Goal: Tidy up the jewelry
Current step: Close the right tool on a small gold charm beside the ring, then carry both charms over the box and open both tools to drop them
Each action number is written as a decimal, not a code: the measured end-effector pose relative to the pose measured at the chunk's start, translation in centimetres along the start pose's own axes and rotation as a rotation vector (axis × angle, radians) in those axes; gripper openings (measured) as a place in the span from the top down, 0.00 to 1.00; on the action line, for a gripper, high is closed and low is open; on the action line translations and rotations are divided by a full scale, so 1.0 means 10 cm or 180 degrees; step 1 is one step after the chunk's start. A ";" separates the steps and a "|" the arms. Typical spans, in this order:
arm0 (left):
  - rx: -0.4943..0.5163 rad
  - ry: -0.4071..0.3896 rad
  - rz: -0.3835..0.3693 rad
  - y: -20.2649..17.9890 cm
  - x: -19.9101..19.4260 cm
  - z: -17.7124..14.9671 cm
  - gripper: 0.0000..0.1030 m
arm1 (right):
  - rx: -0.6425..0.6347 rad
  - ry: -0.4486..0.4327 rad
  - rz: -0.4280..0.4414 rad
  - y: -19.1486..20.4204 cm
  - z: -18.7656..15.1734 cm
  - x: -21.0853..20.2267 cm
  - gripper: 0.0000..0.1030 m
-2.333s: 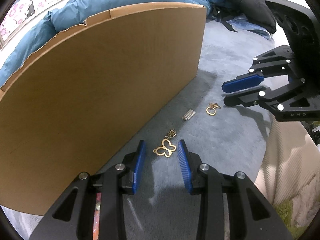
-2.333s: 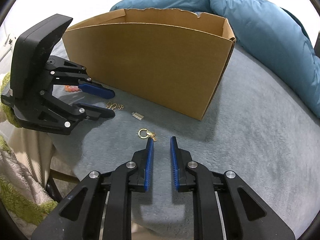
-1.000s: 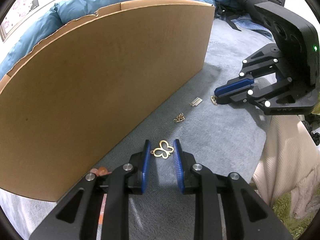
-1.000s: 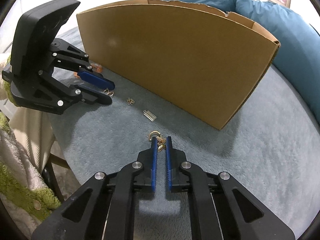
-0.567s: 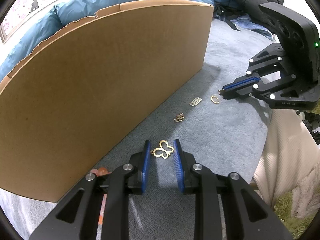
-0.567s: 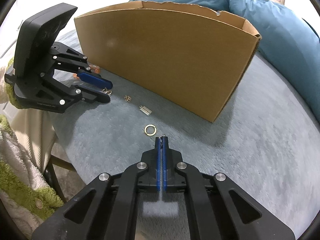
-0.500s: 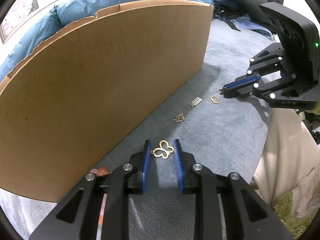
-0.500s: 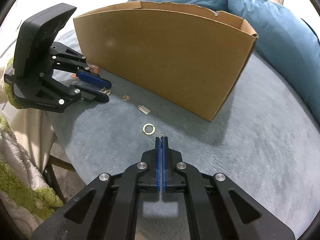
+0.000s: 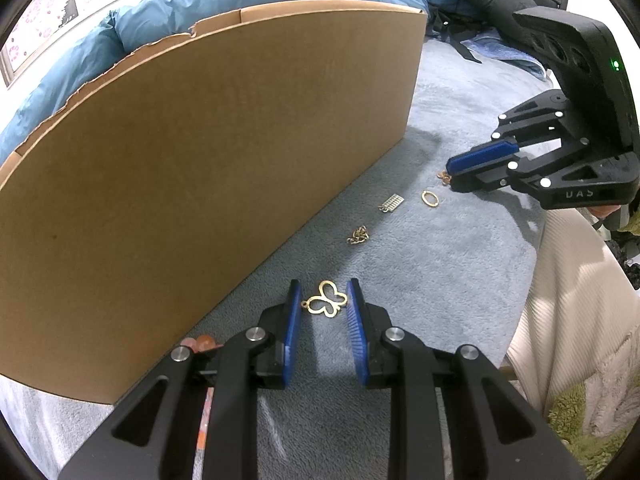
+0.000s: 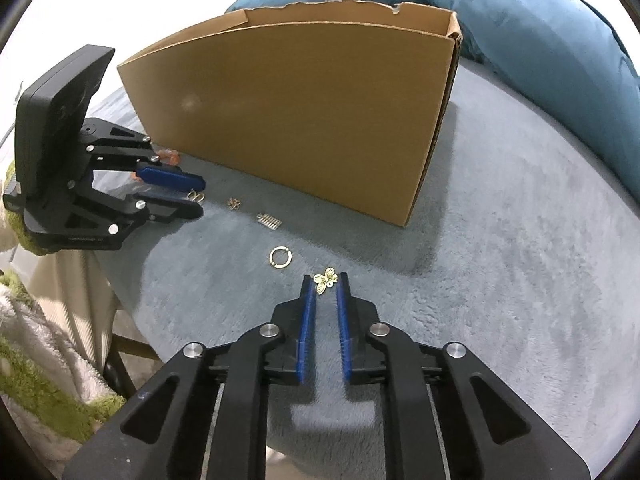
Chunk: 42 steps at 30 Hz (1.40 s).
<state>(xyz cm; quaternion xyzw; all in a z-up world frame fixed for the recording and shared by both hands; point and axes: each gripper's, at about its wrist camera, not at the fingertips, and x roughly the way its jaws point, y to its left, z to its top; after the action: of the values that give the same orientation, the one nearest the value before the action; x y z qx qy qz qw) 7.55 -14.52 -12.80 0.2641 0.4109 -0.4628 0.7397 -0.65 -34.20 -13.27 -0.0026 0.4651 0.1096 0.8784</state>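
My right gripper (image 10: 323, 280), tilted down, opens around a small gold bee charm (image 10: 326, 279); my left gripper (image 9: 323, 297), slightly parted, brackets a gold butterfly outline pendant (image 9: 326, 300), not visibly pinched.

I see even, bright indoor light and soft shadows under the cardboard box (image 9: 208, 184). Heavy fisheye bending, dark corners; centre sharp.
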 end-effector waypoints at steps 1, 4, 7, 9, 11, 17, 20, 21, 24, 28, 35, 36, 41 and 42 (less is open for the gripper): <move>0.0002 0.0000 0.0000 0.00 0.00 0.00 0.79 | -0.0010 -0.0016 -0.0032 0.01 0.01 -0.01 0.83; -0.0003 0.0000 -0.0001 0.00 0.00 0.00 0.79 | -0.0046 -0.0073 -0.0096 0.00 0.02 -0.05 0.78; -0.0004 -0.0001 0.0002 0.00 0.00 0.00 0.79 | -0.0097 -0.0042 -0.0104 0.01 0.01 -0.03 0.78; -0.0003 0.0000 0.0000 0.00 0.00 0.00 0.79 | -0.0127 -0.0022 -0.0100 0.06 0.01 0.03 0.78; 0.0000 -0.0001 0.0001 0.00 0.00 0.00 0.79 | -0.0149 -0.0005 -0.0085 0.07 0.02 0.07 0.78; 0.0005 -0.0009 0.0000 0.00 0.01 -0.01 0.79 | -0.0124 0.0000 -0.0074 0.09 0.08 0.14 0.87; 0.0004 -0.0014 -0.0002 0.00 0.01 -0.01 0.79 | -0.0133 -0.0033 -0.0081 0.09 0.08 0.11 0.87; 0.0004 -0.0018 -0.0005 0.00 0.00 -0.01 0.79 | -0.0140 -0.0042 -0.0086 0.12 0.07 0.14 0.88; -0.0003 -0.0044 -0.0021 0.01 -0.01 0.00 0.79 | -0.0146 -0.0063 -0.0100 0.14 0.07 0.11 0.88; -0.0025 -0.0085 -0.0020 0.03 -0.04 -0.01 0.79 | -0.0148 -0.0085 -0.0145 0.17 -0.02 0.01 0.88; 0.0008 -0.0156 0.0033 0.00 -0.20 -0.03 0.79 | -0.0155 -0.0193 -0.0246 0.27 -0.06 -0.23 0.88; 0.0017 -0.0171 0.0040 -0.01 -0.24 -0.03 0.79 | -0.0158 -0.0222 -0.0260 0.30 -0.05 -0.28 0.88; 0.0107 -0.0352 0.0091 -0.10 -0.55 0.02 0.79 | -0.0156 -0.0388 -0.0281 0.44 0.03 -0.55 0.88; 0.0122 -0.0388 0.0100 -0.11 -0.61 0.03 0.79 | -0.0142 -0.0443 -0.0264 0.46 0.07 -0.63 0.88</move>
<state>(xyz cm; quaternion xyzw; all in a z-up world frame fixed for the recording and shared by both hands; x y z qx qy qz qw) 5.18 -12.38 -7.46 0.2559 0.3519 -0.4742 0.7654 -4.41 -30.84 -7.25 -0.0338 0.3998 0.0834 0.9122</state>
